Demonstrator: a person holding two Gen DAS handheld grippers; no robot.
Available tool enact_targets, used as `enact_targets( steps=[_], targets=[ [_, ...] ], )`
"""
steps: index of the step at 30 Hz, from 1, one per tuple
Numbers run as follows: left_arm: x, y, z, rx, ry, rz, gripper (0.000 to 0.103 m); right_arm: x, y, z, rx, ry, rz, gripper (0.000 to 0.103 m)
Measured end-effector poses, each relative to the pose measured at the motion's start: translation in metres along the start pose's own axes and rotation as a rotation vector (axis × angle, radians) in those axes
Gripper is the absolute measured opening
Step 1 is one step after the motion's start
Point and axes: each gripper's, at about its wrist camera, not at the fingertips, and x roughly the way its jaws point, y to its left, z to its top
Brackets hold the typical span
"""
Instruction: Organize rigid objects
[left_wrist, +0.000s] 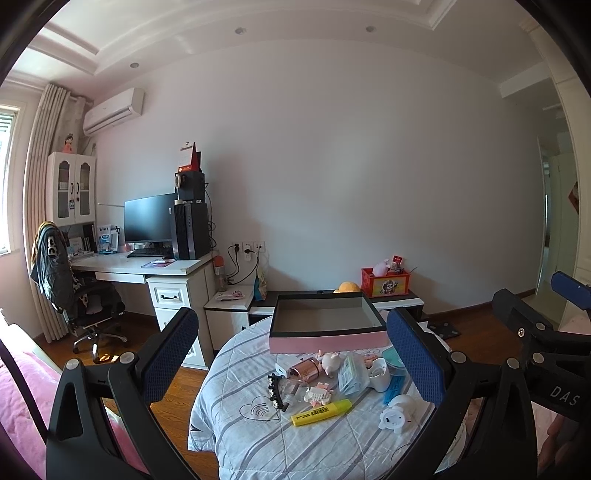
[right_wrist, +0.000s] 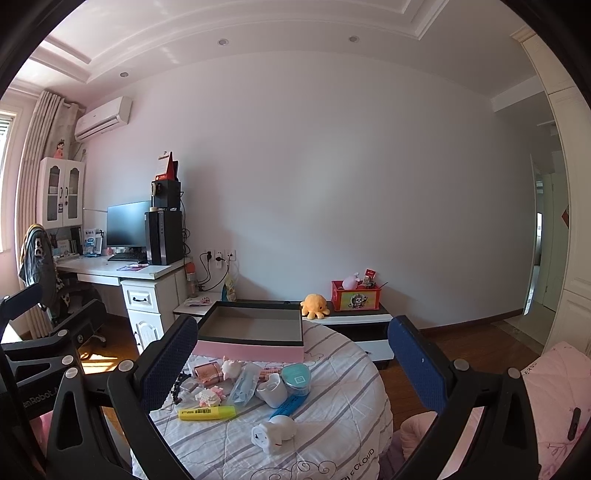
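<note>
A pink box (left_wrist: 327, 341) with a dark rim and grey inside stands open at the far side of a round table with a striped cloth (left_wrist: 258, 443). In front of it lie small items: a yellow highlighter (left_wrist: 320, 411), a white toy figure (left_wrist: 397, 413), a rose-gold bottle (left_wrist: 306, 369), a white cup (left_wrist: 378, 373), a black chain (left_wrist: 275, 391). My left gripper (left_wrist: 295, 354) is open and empty above them. In the right wrist view my right gripper (right_wrist: 295, 363) is open and empty over the same pile, with the highlighter (right_wrist: 207, 412) and the box (right_wrist: 251, 349) in front.
The right gripper's body (left_wrist: 535, 332) shows at the right of the left wrist view. A white desk with a monitor (left_wrist: 147, 221) and an office chair (left_wrist: 85, 295) stand at the left. A low cabinet (right_wrist: 351, 321) with a red toy box and an orange plush stands behind the table. Pink bedding (right_wrist: 554, 406) lies at the right.
</note>
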Motion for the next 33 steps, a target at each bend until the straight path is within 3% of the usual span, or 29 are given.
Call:
enact_targets(
  steps=[6, 11, 15, 23, 31, 33],
  targets=[
    [0.022, -0.001, -0.01, 0.007, 0.036, -0.005, 0.103, 0.018, -0.001, -0.01, -0.002, 0.032, 0.014, 0.103],
    [0.05, 0.002, -0.028, 0.012, 0.109, -0.009, 0.103, 0.045, -0.001, -0.03, -0.009, 0.11, 0.039, 0.103],
    [0.076, 0.007, -0.057, 0.035, 0.184, -0.014, 0.103, 0.072, -0.001, -0.058, -0.02, 0.192, 0.056, 0.103],
    [0.133, 0.03, -0.132, -0.003, 0.417, -0.05, 0.103, 0.135, 0.007, -0.138, -0.029, 0.412, 0.077, 0.103],
    [0.166, 0.033, -0.166, 0.008, 0.521, -0.056, 0.103, 0.194, 0.002, -0.177, -0.019, 0.507, 0.072, 0.103],
    [0.172, 0.029, -0.169, 0.023, 0.533, -0.067, 0.103, 0.203, -0.008, -0.185, 0.032, 0.525, 0.118, 0.102]
  ],
)
